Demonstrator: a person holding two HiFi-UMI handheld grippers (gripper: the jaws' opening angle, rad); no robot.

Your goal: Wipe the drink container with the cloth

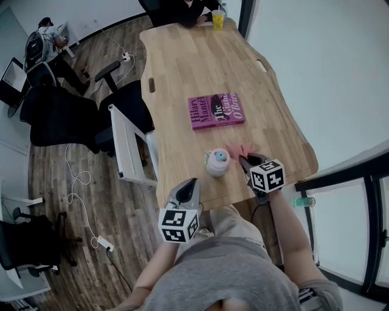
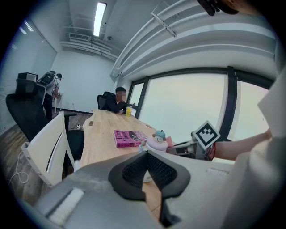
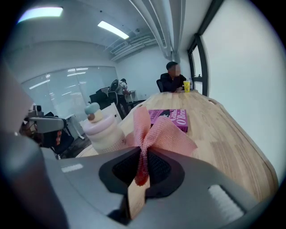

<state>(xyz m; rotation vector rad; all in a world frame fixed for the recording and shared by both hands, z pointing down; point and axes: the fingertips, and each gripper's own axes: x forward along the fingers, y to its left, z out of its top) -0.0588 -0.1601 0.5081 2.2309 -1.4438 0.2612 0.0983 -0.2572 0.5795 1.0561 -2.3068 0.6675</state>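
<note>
- One drink container (image 1: 217,163) stands upright near the front edge of the surface (image 1: 182,67), with your left hand-held gripper (image 2: 146,154) on one side and your right hand-held gripper (image 3: 142,156) on the other.
- Your right hand-held gripper has its jaws clamped on the pink cloth (image 3: 161,129), and the fabric fans out past the tips in a loose bunch.
- That cloth sits just beside the container's right side, low on the body. Whether it actually touches, you can't tell from these angles.
- Your left hand-held gripper is closed with nothing between the jaws. It hangs at the front edge of the surface, apart from the container.
- Look at the container itself: pale rounded body, pink band, a small blue-capped figure on the lid.
- Beyond it a pink book (image 1: 216,110) lies flat, cover up, well apart from the cloth.
- At the far end of the surface, a yellow cup (image 1: 217,19) stands in front of a seated person (image 1: 182,9).
- To your left, a white chair (image 1: 124,146) stands beside the surface.
</note>
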